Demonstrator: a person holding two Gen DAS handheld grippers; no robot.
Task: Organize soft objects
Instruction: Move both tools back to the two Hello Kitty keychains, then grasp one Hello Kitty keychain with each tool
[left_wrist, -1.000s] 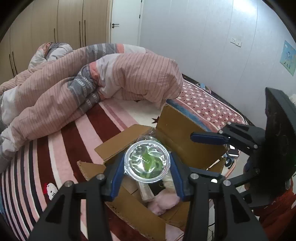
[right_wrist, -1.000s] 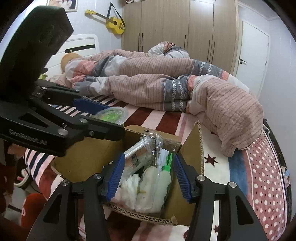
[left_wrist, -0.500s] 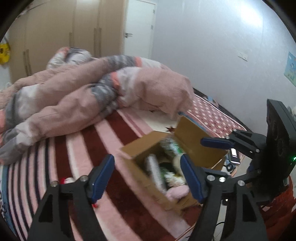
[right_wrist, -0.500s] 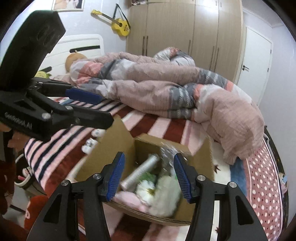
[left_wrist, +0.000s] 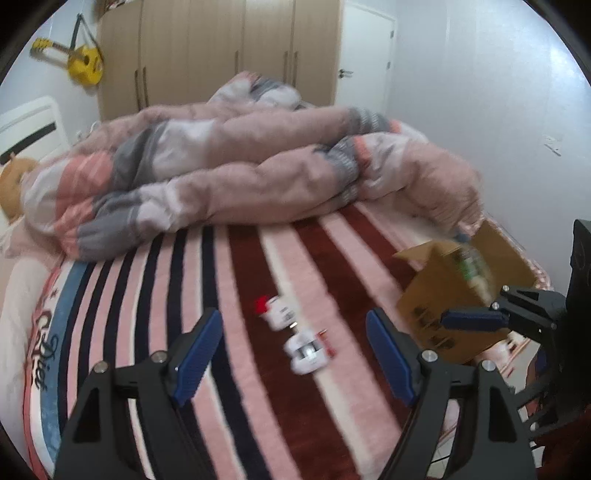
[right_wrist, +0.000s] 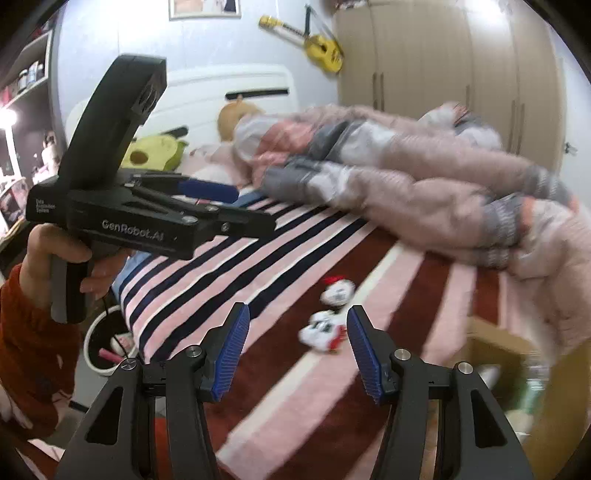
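1. Striped bed (left_wrist: 207, 280); two small white plush toys (left_wrist: 306, 350) lie near cardboard box (left_wrist: 443, 317).
2. Left claw (left_wrist: 293, 360) and right claw (right_wrist: 295, 349): both released, empty.
3. Risk: motion blur, claw may pinch blanket instead.

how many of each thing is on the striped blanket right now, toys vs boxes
small white plush toys: 2 (one, another)
cardboard box: 1
total: 3
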